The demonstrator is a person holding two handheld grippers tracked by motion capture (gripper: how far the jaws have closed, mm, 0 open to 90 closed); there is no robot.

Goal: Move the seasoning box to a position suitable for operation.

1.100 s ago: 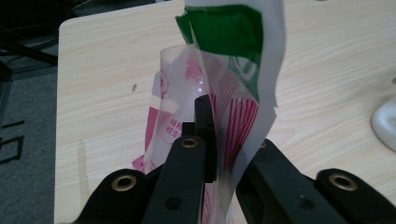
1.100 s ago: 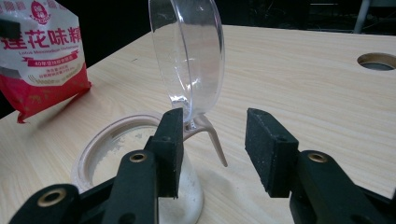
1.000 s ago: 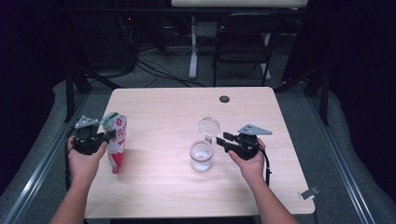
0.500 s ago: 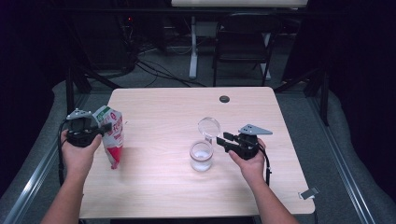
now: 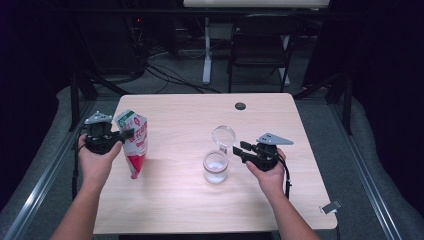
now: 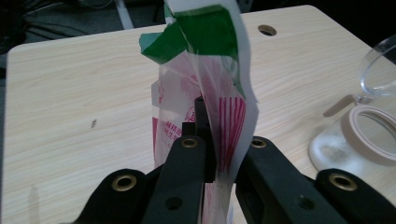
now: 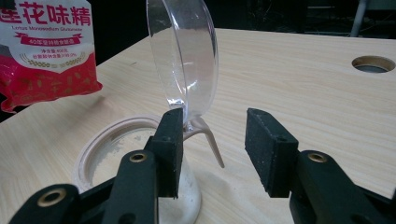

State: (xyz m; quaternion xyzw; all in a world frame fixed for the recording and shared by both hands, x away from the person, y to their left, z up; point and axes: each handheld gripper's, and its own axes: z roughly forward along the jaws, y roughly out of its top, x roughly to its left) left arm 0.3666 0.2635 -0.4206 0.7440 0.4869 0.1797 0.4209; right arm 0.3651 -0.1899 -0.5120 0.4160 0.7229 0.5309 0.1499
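My left gripper (image 5: 127,134) is shut on the upper part of a red, white and green pouch (image 5: 135,145) at the table's left side. The pouch hangs tilted, its lower corner close to the tabletop. In the left gripper view the jaws (image 6: 219,140) pinch the pouch (image 6: 205,70) flat between them. A glass jar (image 5: 215,167) holding white powder stands mid-table, its clear hinged lid (image 5: 223,135) flipped up. My right gripper (image 5: 239,148) is open just right of the jar. In the right gripper view the jaws (image 7: 212,140) straddle the lid's (image 7: 184,60) hinge tab without pressing it.
The wooden table (image 5: 200,210) has a round cable hole (image 5: 240,106) near its far edge. A small metal clip (image 5: 331,206) sits at its front right corner. A dark chair (image 5: 260,45) and cables lie on the floor beyond the table.
My left hand has risen a little with the pouch and shifted slightly sideways, so the pouch's lower end sits higher. The right hand, jar and lid have not moved.
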